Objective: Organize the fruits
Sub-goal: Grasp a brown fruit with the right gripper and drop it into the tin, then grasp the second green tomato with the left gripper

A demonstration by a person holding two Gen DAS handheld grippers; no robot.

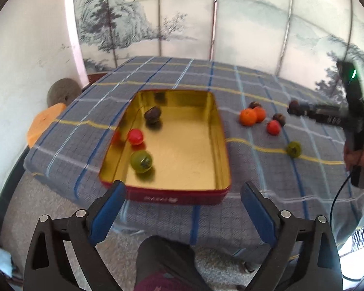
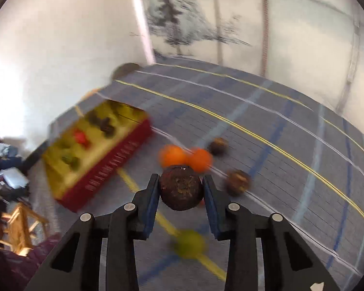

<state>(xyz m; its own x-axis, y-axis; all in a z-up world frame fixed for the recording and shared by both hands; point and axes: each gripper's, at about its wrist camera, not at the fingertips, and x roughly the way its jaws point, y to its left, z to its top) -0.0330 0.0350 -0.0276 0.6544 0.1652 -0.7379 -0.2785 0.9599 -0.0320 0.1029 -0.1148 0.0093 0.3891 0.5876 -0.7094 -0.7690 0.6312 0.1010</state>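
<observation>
A red tin with a gold inside [image 1: 182, 155] sits on the checked cloth and holds a dark brown fruit [image 1: 153, 114], a red fruit [image 1: 135, 136] and a green fruit [image 1: 141, 161]. My left gripper [image 1: 182, 201] is open and empty, just before the tin's near wall. My right gripper [image 2: 181, 189] is shut on a dark brown fruit [image 2: 181, 187] and holds it above the cloth, right of the tin [image 2: 94, 155]; it also shows in the left wrist view [image 1: 294, 106]. Two orange fruits [image 1: 252, 116], a red fruit [image 1: 273, 127], brown fruits [image 1: 279, 118] and a green fruit [image 1: 293, 149] lie loose on the cloth.
The table [image 1: 172, 77] is covered by a blue-grey checked cloth and stands against a painted screen [image 1: 182, 19]. An orange cushion [image 1: 45, 123] and a grey round stone [image 1: 63, 93] sit off the table's left edge. My knee [image 1: 165, 262] is below the left gripper.
</observation>
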